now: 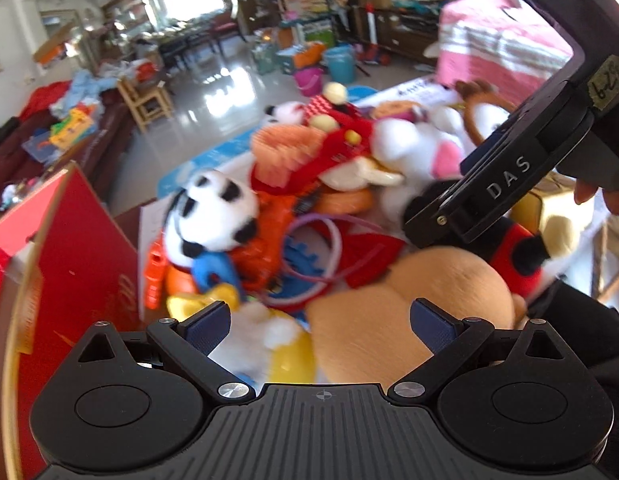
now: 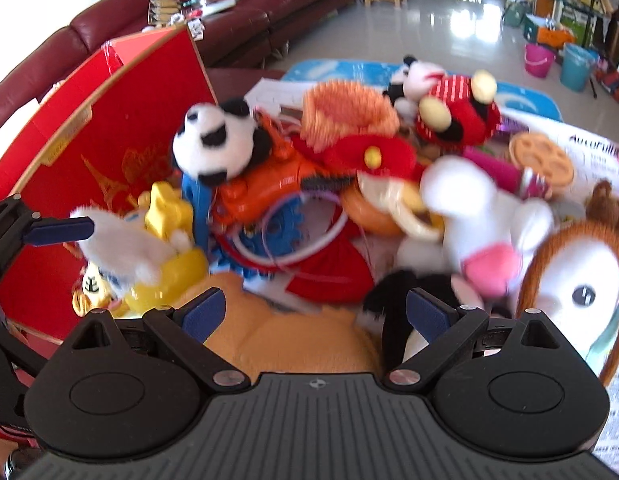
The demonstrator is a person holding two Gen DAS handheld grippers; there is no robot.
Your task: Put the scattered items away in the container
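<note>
A heap of soft and plastic toys fills both views: a panda plush (image 1: 217,212) (image 2: 213,144), an orange plastic toy (image 2: 277,184), a white plush with a pink snout (image 2: 485,220) and a tan plush (image 1: 405,312) (image 2: 285,340) nearest me. A red box (image 1: 77,256) (image 2: 109,152) with its flap up stands at the left of the heap. My left gripper (image 1: 323,326) is open over the tan plush and a white-and-yellow plush (image 1: 269,340). My right gripper (image 2: 315,314) is open over the tan plush; it also shows at the right of the left wrist view (image 1: 465,208).
A brown-haired doll (image 2: 577,280) lies at the right. A dark red sofa (image 2: 237,20) with clutter runs behind the box. Across the shiny floor stand a wooden chair (image 1: 145,100), pink and blue buckets (image 1: 329,68) and crowded shelves. A pink striped blanket (image 1: 501,40) is at the far right.
</note>
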